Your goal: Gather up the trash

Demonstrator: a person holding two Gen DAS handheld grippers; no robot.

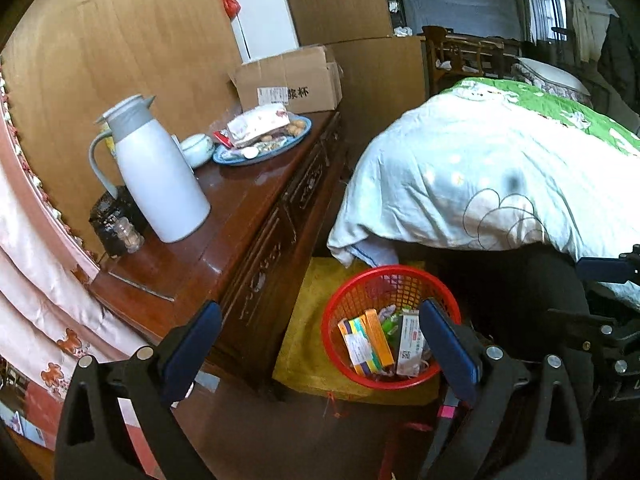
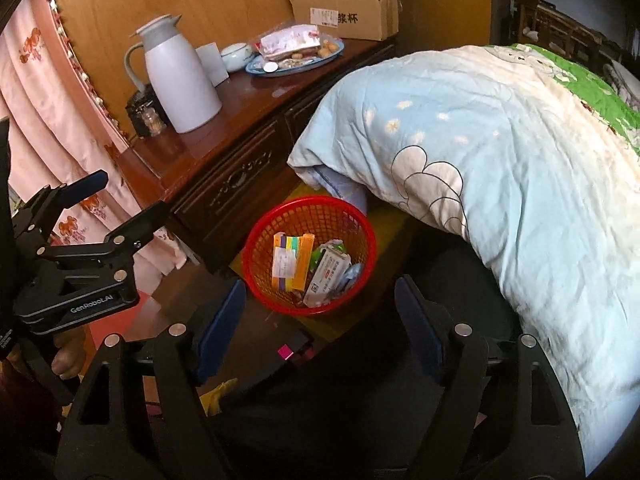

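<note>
a red mesh basket [image 2: 310, 256] is sitting on the floor, on a yellow mat [image 1: 304, 344], in the gap between a dark wooden cabinet [image 2: 236, 152] on the left and a bed on the right. the trash is lying inside the basket: an orange and yellow box [image 2: 294, 260] with a white label is leaning on the left side, and a white packet [image 2: 326, 278] with printing is lying to its right, touching it. a few smaller wrappers are showing around them, too small to tell apart.

the left gripper [image 1: 320, 344] is hovering above the basket with its blue-padded jaws standing wide apart and nothing between them; in the right wrist view the same gripper [image 2: 124, 200] is showing at the far left, held by a hand [image 2: 66, 360]. the right gripper [image 2: 320, 328] is hanging near the basket, also spread open and empty.

a pale blue duvet [image 2: 500, 168] with cloud outlines is drooping over the bed's near corner, just above the basket's far rim. on the cabinet top a white thermos jug [image 2: 178, 80] is standing upright, with a blue plate of snacks [image 2: 296, 58] farther back and a cardboard box [image 2: 348, 10] behind that. a pink curtain [image 2: 60, 92] is hanging at the left.
</note>
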